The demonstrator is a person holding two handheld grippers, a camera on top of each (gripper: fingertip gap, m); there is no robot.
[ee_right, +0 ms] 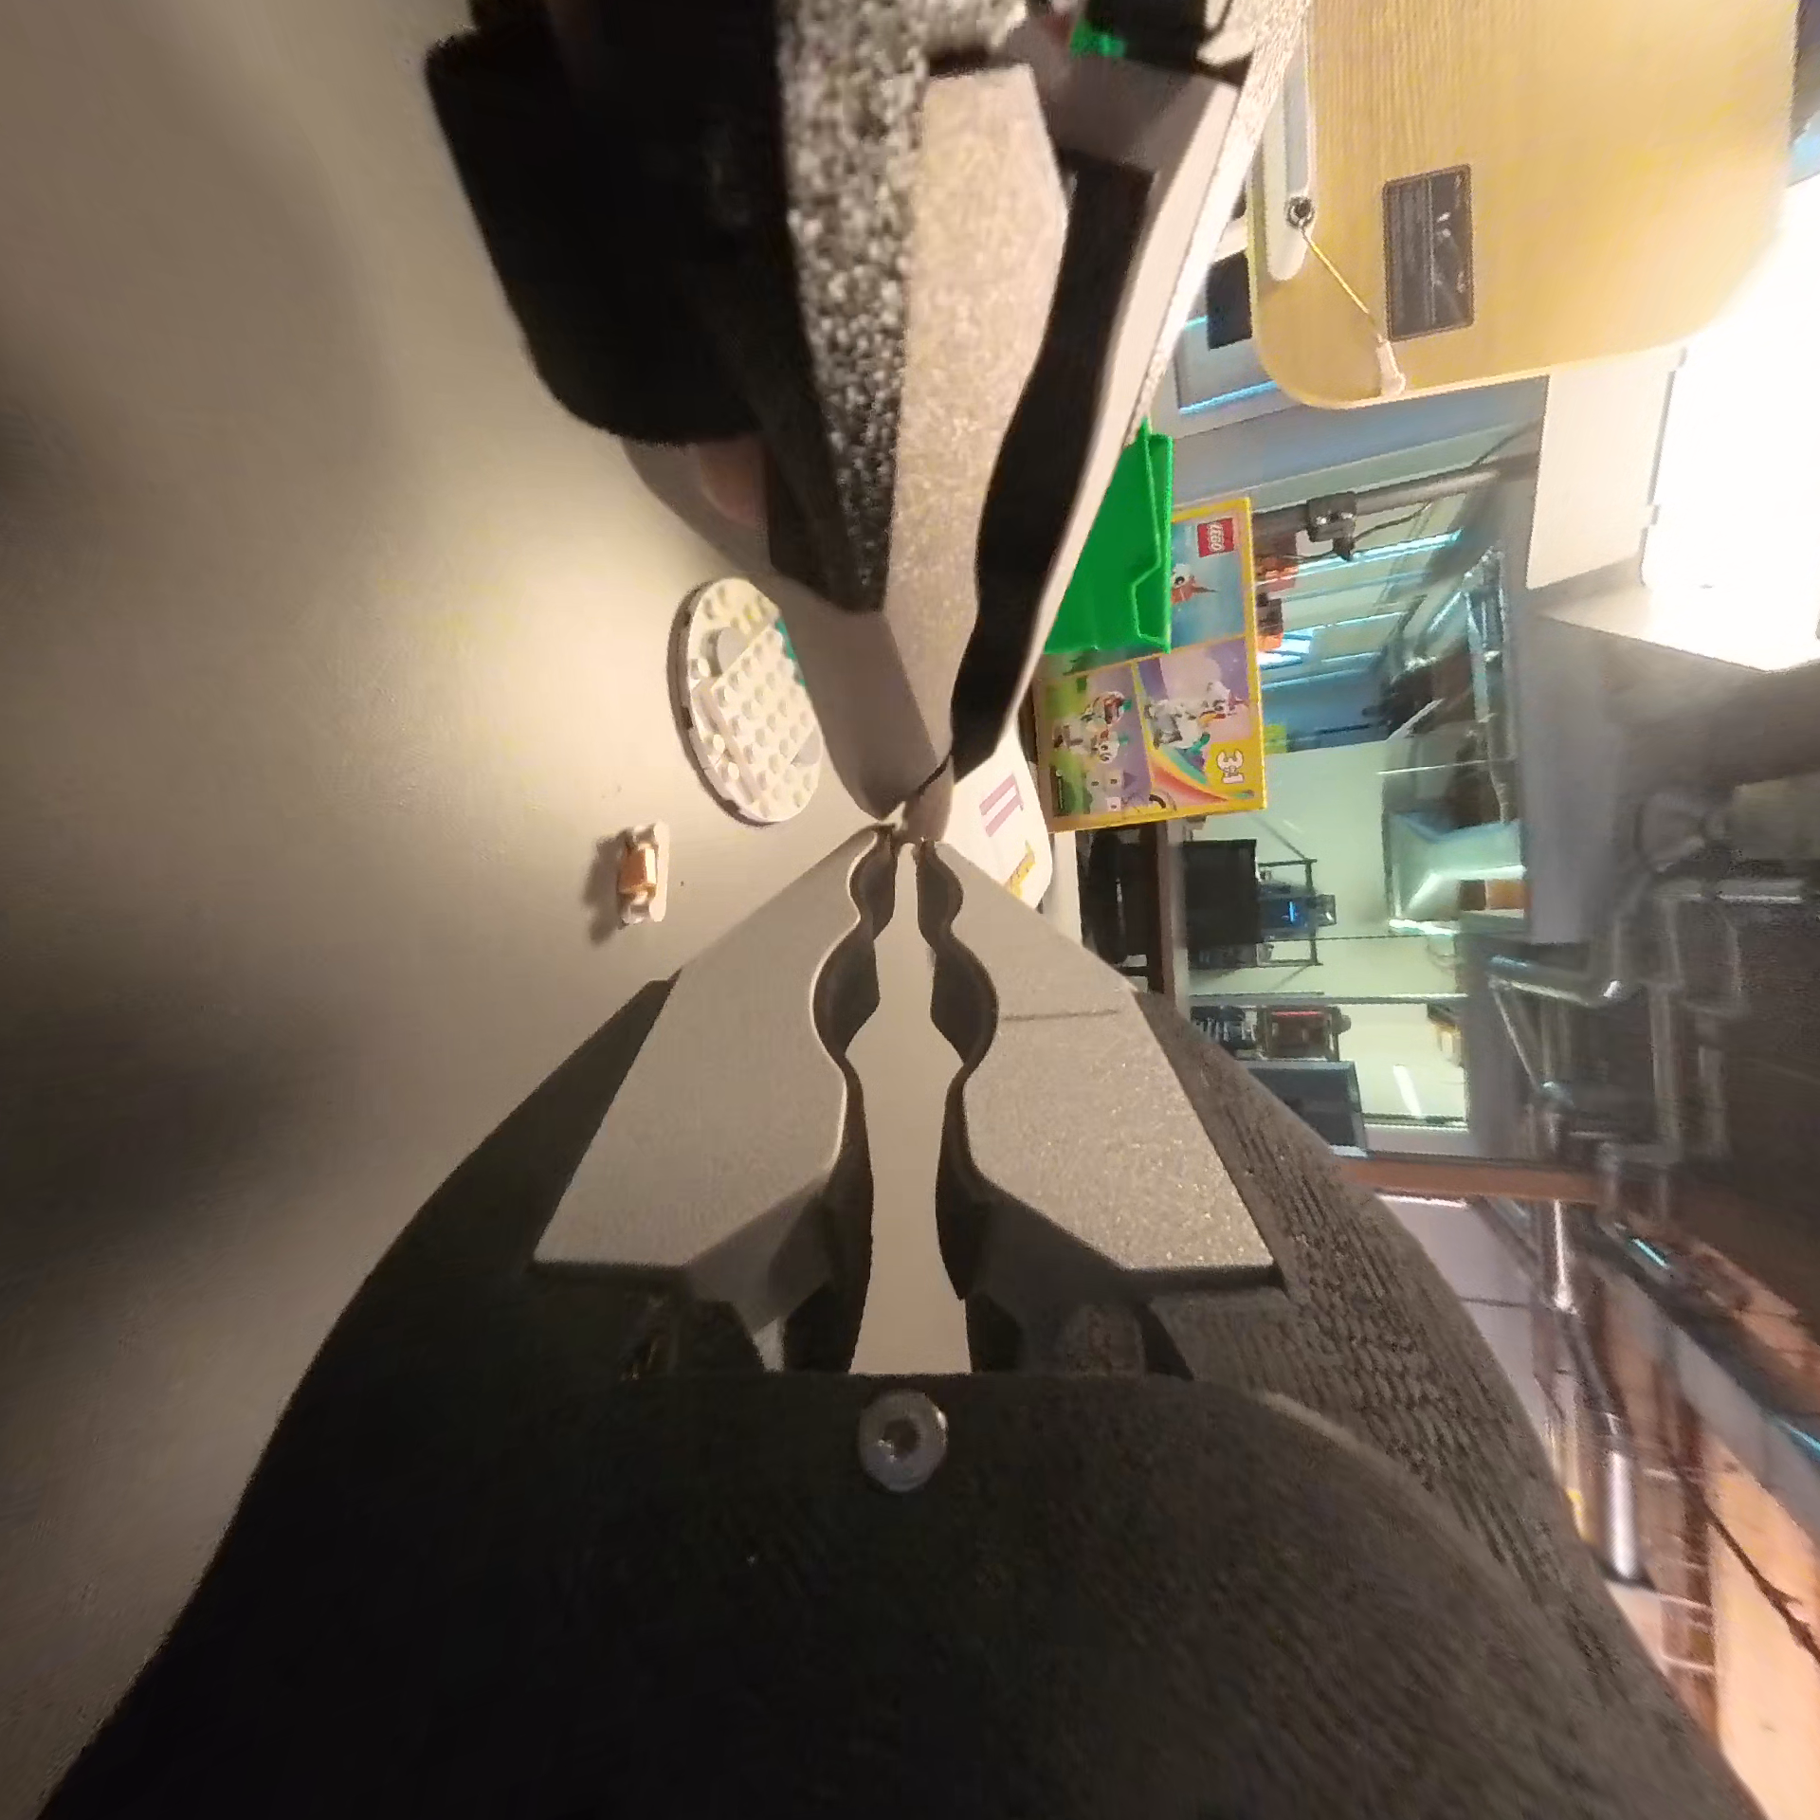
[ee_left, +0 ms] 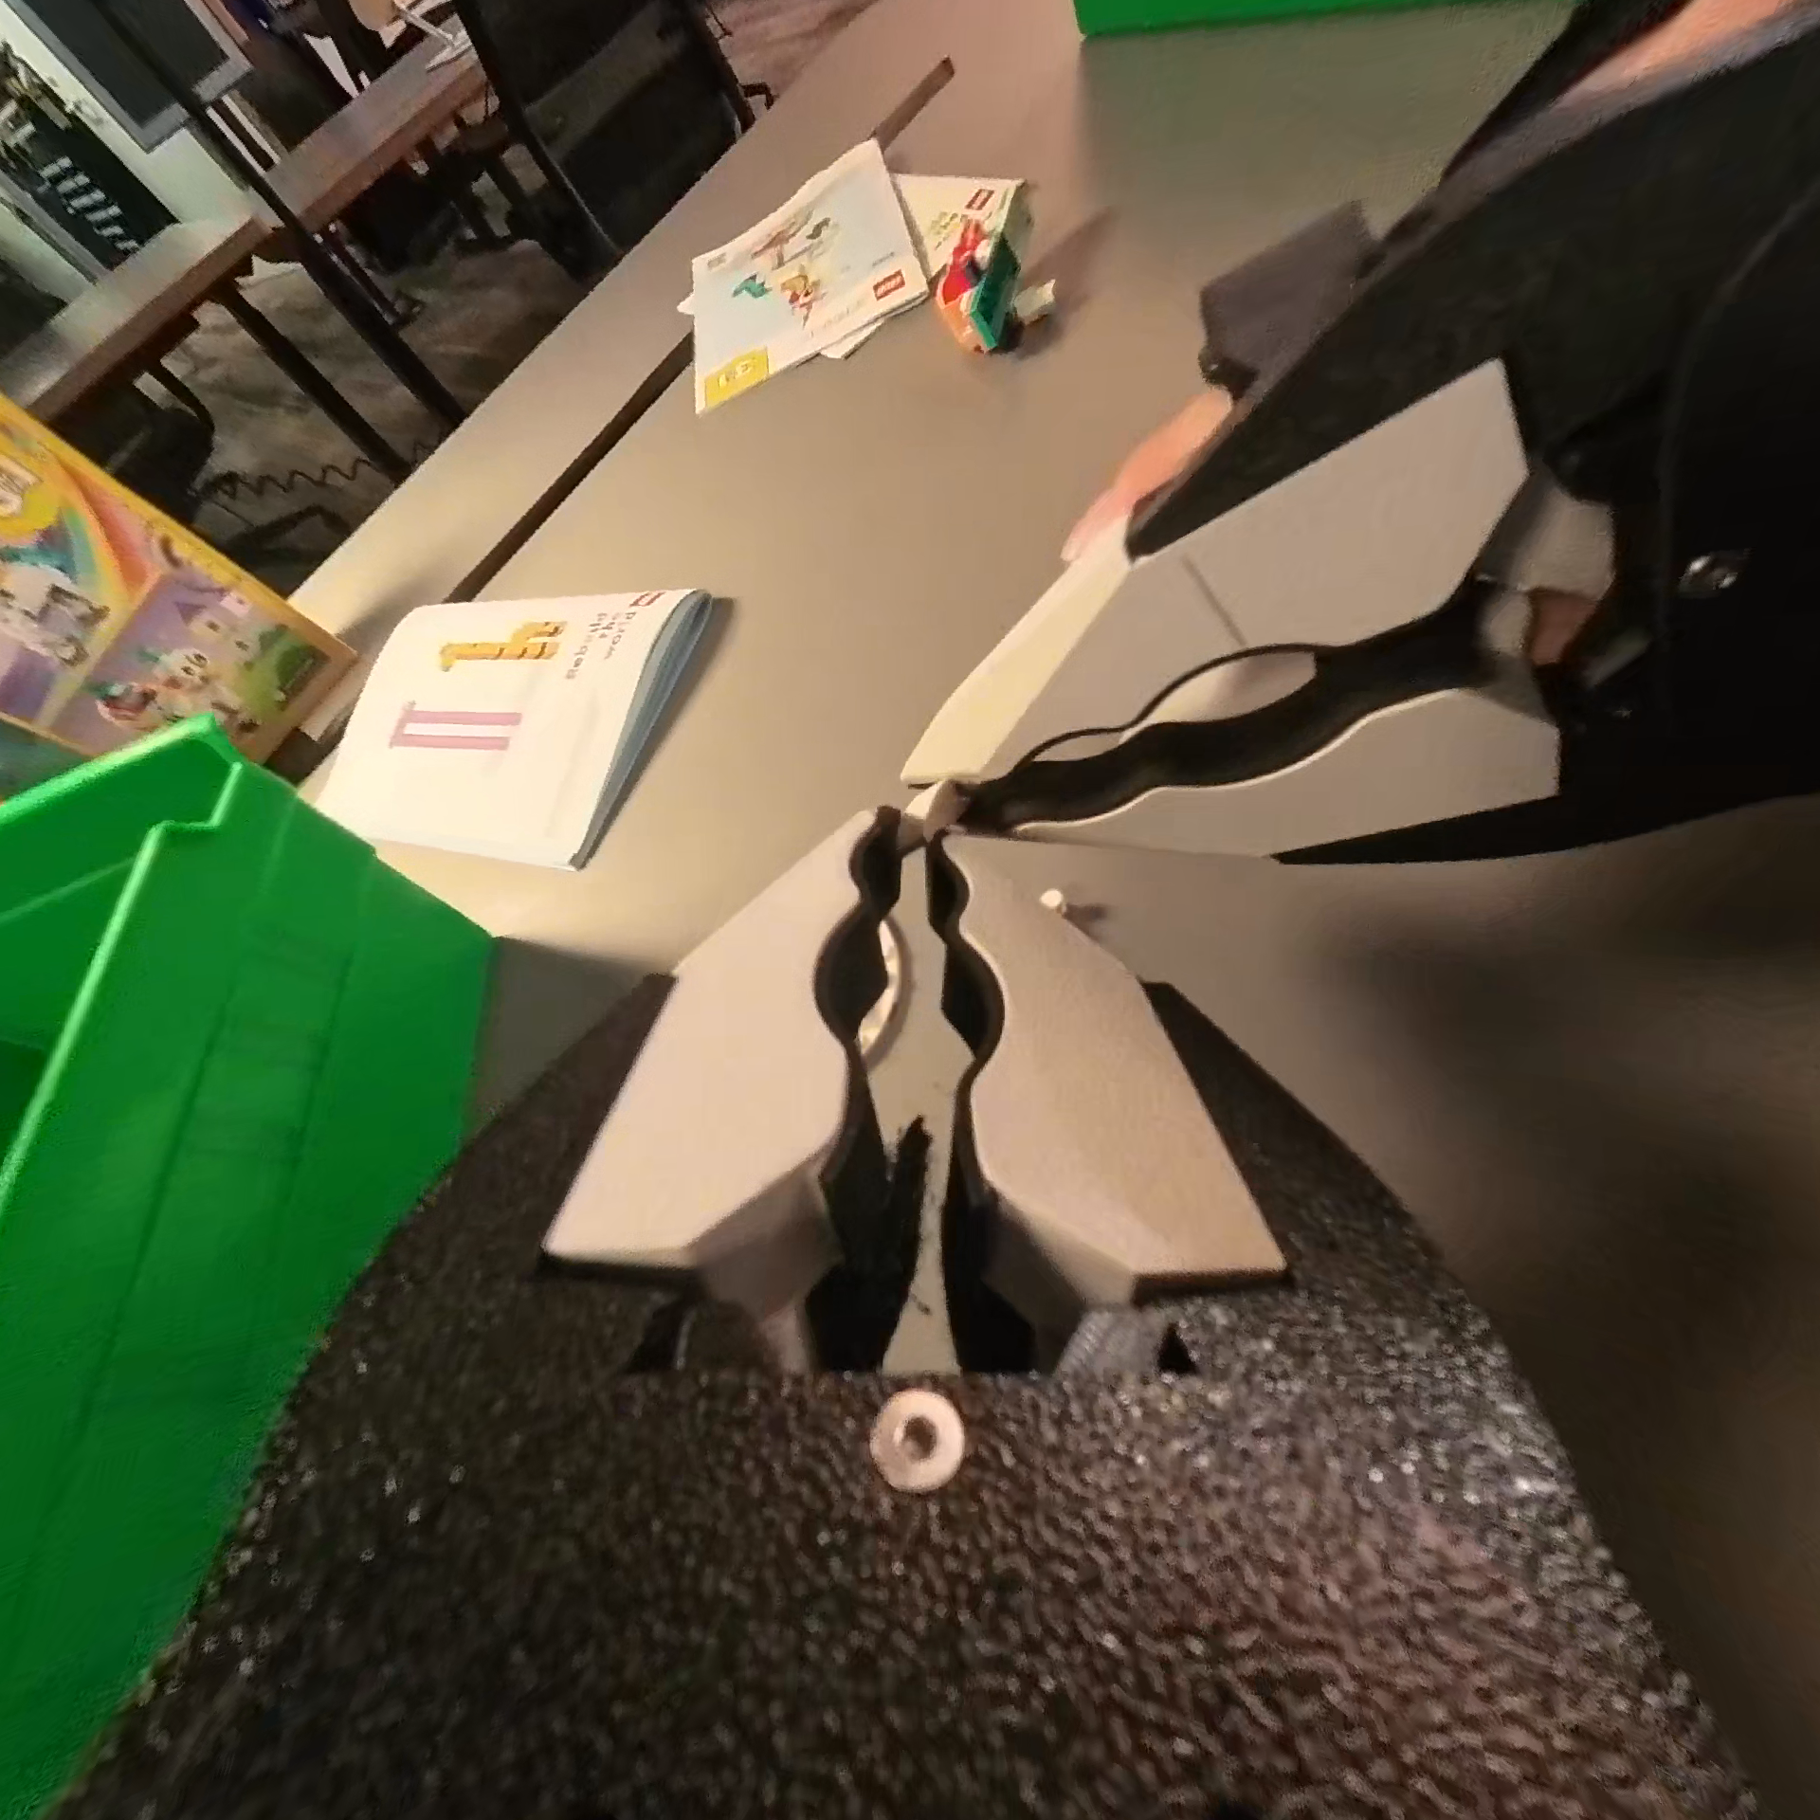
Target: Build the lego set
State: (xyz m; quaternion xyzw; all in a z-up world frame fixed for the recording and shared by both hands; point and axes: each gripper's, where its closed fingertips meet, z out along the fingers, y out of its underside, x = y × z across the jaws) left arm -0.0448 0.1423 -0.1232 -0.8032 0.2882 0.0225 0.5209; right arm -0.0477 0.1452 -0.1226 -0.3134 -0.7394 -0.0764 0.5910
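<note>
Far to the left of the left gripper: a green bin, with a colourful box beyond it. Ahead and left of the tips, flat on the grey table: a closed booklet. Farther ahead, well apart: loose leaflets and a small brick build just beside them.

At the left gripper itself: jaws all but closed, tips pinched on a small white piece. Piece directly ahead at the very tips, held off the table, long axis seemingly running up and right from these tips straight into those of the right gripper. Neither gripper nearer than the other: tip to tip, both on the piece.

Right gripper also all but closed, apparently nipping the other end of the same piece; contact of its pads hard to make out. Entering from the right and slightly above, rolled onto its side, fingers stacked one over the other, a fingertip resting on the body.

Just right of the left tips, on the table: a tiny pale bit. Left of the right gripper's tips in its own view: a round white studded plate and a small brown-and-white piece, both untouched.
</note>
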